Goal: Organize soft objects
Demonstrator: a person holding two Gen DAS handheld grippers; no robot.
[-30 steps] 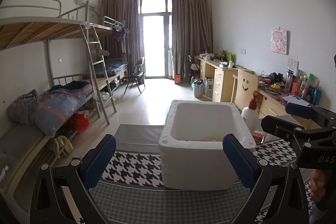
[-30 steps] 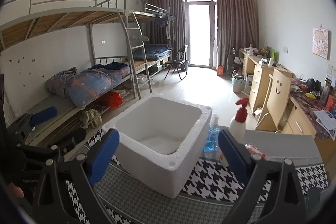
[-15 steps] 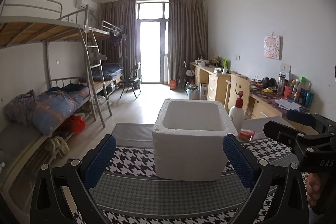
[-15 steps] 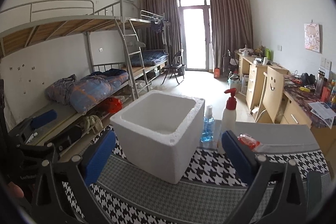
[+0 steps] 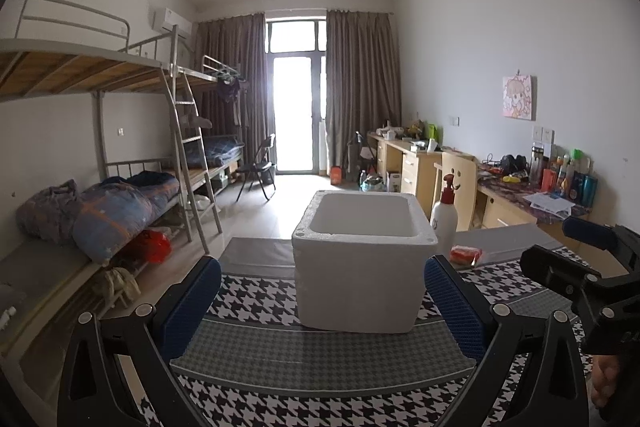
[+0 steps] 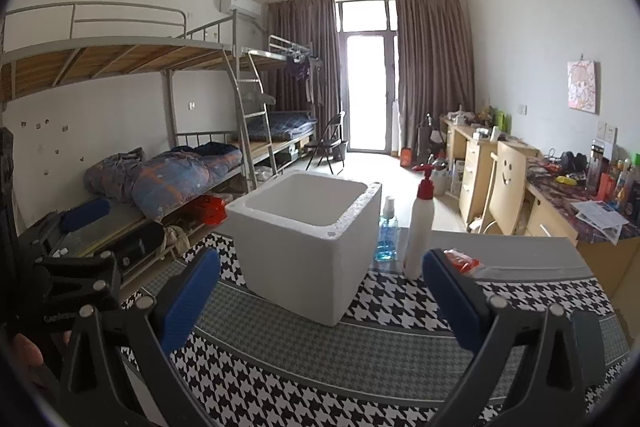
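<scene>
Left gripper [image 5: 320,267] wide open and empty, aimed at the front wall of the white foam box [image 5: 360,287] on the houndstooth mat [image 5: 320,359]. Right gripper [image 6: 320,263] spread just as wide, jaws just been opening, nothing between the blue pads, pointed at the box's near corner. No soft item in either tool. Only likely candidate in view is a small red-orange packet [image 5: 466,254], lying on the grey strip behind the mat, just beside the pump bottle [image 5: 444,223]. Floor of the box hidden from both views, so impossible to tell what already sits inside.

Main risks, as a judgement:

- Box probably very light (foam, open top) – a brush from an outstretched finger enough to slide or tip it toward the pump bottle and the blue spray bottle [image 6: 387,231], both close by its right side.
- Pump bottle tall and narrow – easy to topple when reaching past it for the packet, and likely to take the spray bottle with it.
- Packet flat on the surface: hard to get pads under, apt to skid away or get pinched by a corner and dropped short of the box.
- Foam rim soft – liable to dent or crumble if struck by a finger on the way in.
- Both tools near each other, so a clash if both go for the same spot.
</scene>
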